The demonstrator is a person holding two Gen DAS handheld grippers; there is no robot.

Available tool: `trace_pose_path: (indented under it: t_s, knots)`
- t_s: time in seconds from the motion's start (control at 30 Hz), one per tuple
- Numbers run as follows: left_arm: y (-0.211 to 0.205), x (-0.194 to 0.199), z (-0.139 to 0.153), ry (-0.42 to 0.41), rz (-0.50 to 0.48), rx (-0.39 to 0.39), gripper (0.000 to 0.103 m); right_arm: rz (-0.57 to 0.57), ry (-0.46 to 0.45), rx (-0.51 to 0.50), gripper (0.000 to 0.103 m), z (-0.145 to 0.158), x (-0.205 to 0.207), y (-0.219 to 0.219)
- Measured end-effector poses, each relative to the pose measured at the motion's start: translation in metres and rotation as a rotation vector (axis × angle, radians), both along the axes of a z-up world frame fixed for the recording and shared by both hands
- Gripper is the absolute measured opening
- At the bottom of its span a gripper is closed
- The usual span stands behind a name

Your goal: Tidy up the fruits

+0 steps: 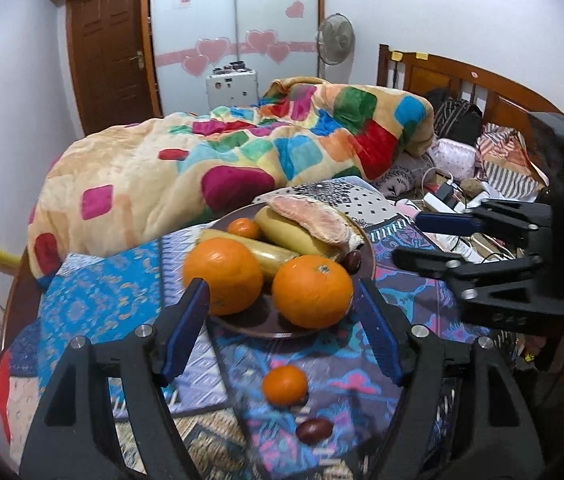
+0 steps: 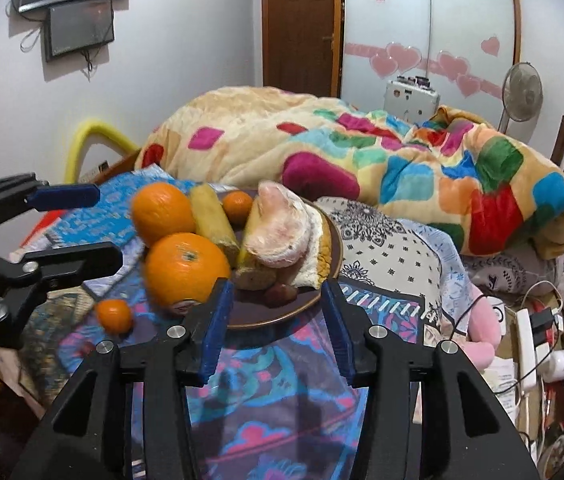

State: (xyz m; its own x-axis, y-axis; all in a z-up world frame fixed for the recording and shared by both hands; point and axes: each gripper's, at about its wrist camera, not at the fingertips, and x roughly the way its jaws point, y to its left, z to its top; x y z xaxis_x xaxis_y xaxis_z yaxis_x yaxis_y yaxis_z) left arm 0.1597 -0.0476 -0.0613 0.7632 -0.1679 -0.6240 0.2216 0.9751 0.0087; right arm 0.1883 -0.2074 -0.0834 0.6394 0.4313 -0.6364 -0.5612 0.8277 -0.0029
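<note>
Fruits were mostly gathered on a dark brown plate (image 1: pixel 366 250) that sat on a patterned blue cloth (image 1: pixel 101 292), and we took the plate as our landmark. On it we saw two large oranges (image 1: pixel 222 276) at the near rim, two bananas (image 1: pixel 294 236) behind them, a small mandarin (image 1: pixel 243 228) at the far side, and a pinkish peeled citrus piece (image 1: pixel 314 220) lying over the bananas. A dark date-like fruit (image 1: pixel 352 260) lay at the plate's right edge.

Off the plate, on the cloth in front of it, we found a second mandarin (image 1: pixel 285 385). Only the left wrist view showed another dark fruit (image 1: pixel 314 431) lying just nearer than that mandarin. Only the right wrist view showed a sticker (image 2: pixel 183 306) on the near orange's underside, two wall screens (image 2: pixel 77 28), and a white power strip (image 2: pixel 524 344) to the plate's right.

Our left hand-held gripper (image 1: pixel 282 296) had its fingers apart, framing the near oranges without pressing on them. Our right hand-held gripper (image 2: pixel 277 304) also had its fingers apart, spread before the plate's near rim with nothing between them. Each appeared in the other's view beside the plate. Beyond the plate lay a colourful blanket (image 1: pixel 209 160).
</note>
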Motion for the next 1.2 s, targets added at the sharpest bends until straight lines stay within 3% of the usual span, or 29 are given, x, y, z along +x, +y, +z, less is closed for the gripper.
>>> trace_pose_path:
  t_s: [0.27, 0.57, 1.13, 1.2]
  knots:
    - [0.029, -0.041, 0.006, -0.023, 0.069, -0.014, 0.079, 0.02, -0.036, 0.029, 0.048, 0.017, -0.044, 0.012]
    - [0.062, -0.071, -0.005, -0.026, 0.126, -0.01, 0.085, 0.055, -0.016, 0.035, 0.05, 0.007, -0.069, 0.036]
    - [0.1, -0.068, -0.055, 0.057, 0.174, -0.029, 0.085, 0.12, 0.152, -0.01, 0.049, -0.054, -0.027, 0.096]
    - [0.101, -0.067, -0.058, 0.06, 0.174, -0.033, 0.085, 0.127, 0.169, -0.01, 0.037, -0.058, -0.025, 0.099]
